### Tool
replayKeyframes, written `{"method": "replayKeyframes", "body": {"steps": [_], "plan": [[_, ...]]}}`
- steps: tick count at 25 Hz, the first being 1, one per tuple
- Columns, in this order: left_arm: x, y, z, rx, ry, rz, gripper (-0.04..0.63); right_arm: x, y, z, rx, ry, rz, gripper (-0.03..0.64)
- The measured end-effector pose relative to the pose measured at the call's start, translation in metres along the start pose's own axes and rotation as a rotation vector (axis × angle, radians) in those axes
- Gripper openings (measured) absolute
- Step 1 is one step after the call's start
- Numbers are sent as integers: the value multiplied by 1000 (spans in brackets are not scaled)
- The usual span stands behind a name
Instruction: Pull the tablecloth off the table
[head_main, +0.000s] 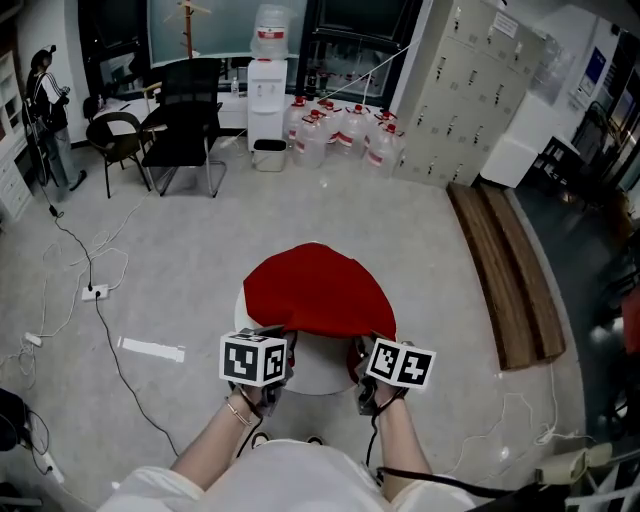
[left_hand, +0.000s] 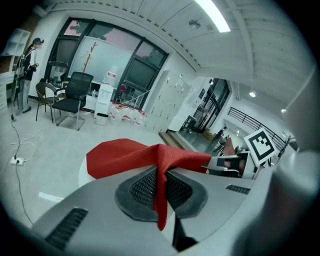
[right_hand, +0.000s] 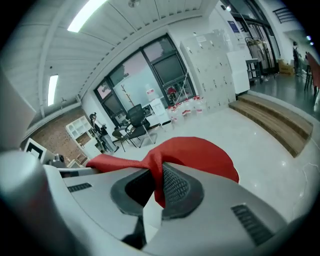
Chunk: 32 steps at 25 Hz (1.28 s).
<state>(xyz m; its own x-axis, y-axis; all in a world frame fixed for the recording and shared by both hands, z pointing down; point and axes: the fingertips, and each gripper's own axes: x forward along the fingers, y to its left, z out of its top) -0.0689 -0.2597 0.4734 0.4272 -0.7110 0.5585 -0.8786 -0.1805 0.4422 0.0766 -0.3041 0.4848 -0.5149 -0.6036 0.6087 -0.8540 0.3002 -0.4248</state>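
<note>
A red tablecloth (head_main: 315, 290) covers most of a small round white table (head_main: 318, 370), whose near part is bare. My left gripper (head_main: 275, 352) pinches the cloth's near left edge; my right gripper (head_main: 362, 362) pinches its near right edge. In the left gripper view the cloth (left_hand: 125, 155) runs from the table into the left gripper (left_hand: 160, 192), with a fold pressed between the black pads and a tail hanging below. The right gripper view shows the cloth (right_hand: 200, 152) likewise clamped in the right gripper (right_hand: 158, 187). Both grippers are shut on fabric.
Black chairs (head_main: 185, 125) and a water dispenser (head_main: 268, 95) with several water bottles (head_main: 340, 130) stand at the far wall. A wooden bench (head_main: 510, 280) lies to the right. Cables and a power strip (head_main: 95, 292) trail on the floor at left. A person (head_main: 48, 110) stands far left.
</note>
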Motion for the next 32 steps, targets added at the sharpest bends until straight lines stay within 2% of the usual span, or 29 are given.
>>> {"method": "replayKeyframes", "body": {"steps": [6,16,25,32], "plan": [[0,-3,25,31,-23,-7,23,-10,16,40,-31,-82,-11,37],[-1,-16,60,152,-41,-87,23,-26,15,54,-12,-139,-81,37],[15,-51,58,214,-21,-199,23,-63,-8,51,16,-171,-183,37],[21,-79,55,233,-24,-234,23,-87,-27,44,44,-212,-186,37]]}}
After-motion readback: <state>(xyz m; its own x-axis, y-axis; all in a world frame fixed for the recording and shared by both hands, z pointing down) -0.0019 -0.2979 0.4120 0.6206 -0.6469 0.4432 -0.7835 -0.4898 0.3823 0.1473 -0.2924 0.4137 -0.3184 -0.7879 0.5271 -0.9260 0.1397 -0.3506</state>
